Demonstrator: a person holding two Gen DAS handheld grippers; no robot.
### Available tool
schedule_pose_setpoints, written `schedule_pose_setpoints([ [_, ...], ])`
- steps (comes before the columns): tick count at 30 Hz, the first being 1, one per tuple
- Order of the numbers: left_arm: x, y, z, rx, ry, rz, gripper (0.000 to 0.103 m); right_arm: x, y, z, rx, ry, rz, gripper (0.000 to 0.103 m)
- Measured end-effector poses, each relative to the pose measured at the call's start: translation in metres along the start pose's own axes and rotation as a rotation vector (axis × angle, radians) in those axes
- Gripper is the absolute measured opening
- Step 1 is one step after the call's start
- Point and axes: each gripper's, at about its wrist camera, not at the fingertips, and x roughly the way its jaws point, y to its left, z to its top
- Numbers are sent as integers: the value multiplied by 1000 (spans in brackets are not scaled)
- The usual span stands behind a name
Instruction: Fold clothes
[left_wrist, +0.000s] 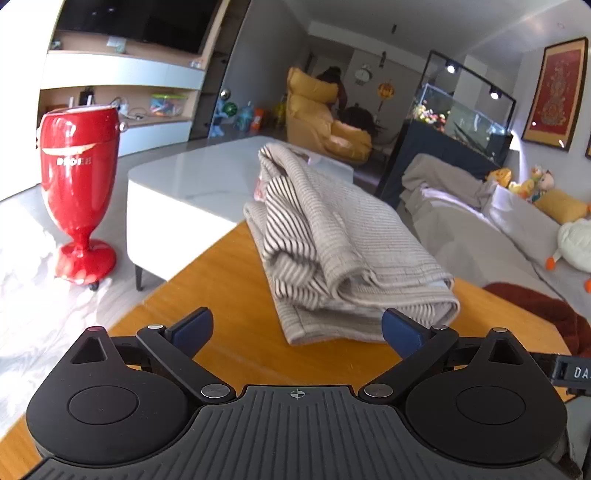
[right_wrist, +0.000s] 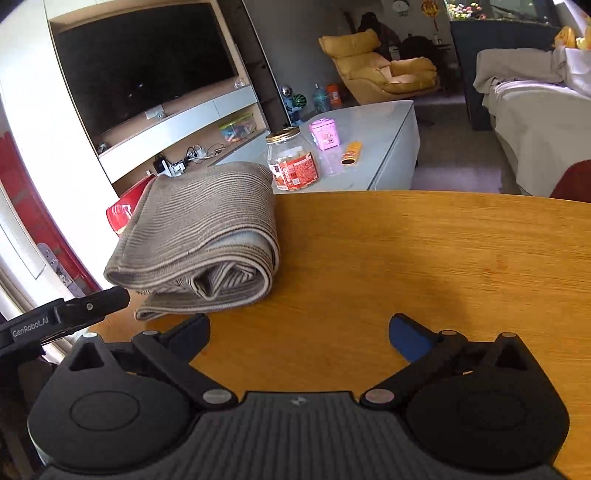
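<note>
One striped garment (left_wrist: 343, 251) lies folded into a thick bundle on our wooden table (left_wrist: 229, 295), and as far as we can judge the folding of this piece is essentially finished. In the left wrist view we see it just ahead of our left gripper (left_wrist: 297, 326), whose jaws stand wide apart with nothing between them; the right-hand blue pad sits close against the near edge of the bundle, though we cannot tell whether it touches. In the right wrist view our right gripper (right_wrist: 299, 332) is likewise spread wide and empty over bare tabletop, with the garment lying off to its left near the table's edge. The layers look stacked and rolled over one another, with a darker striped inner part showing at the open end, so the fold is a little loose rather than crisp. What remains, in our judgement, is at most tidying or moving the bundle aside; we see no other clothes waiting on the table in either view.
</note>
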Motion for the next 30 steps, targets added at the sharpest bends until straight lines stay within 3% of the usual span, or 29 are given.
schedule_pose_setpoints([
  [5, -14, -38, -22, 43, 93, 152, 103, -12, 6, -13, -125, 35, -104, 103],
  [11, -17, -61, -36, 124, 115, 326, 103, -12, 13, -22, -241, 56, -182, 103],
  [22, -9, -81, -32, 57, 101, 406, 103, 4, 14, -14, -235, 43, -187, 103],
  [30, -10, -81, -31, 59, 103, 401, 103, 4, 12, -14, -234, 43, -186, 103],
])
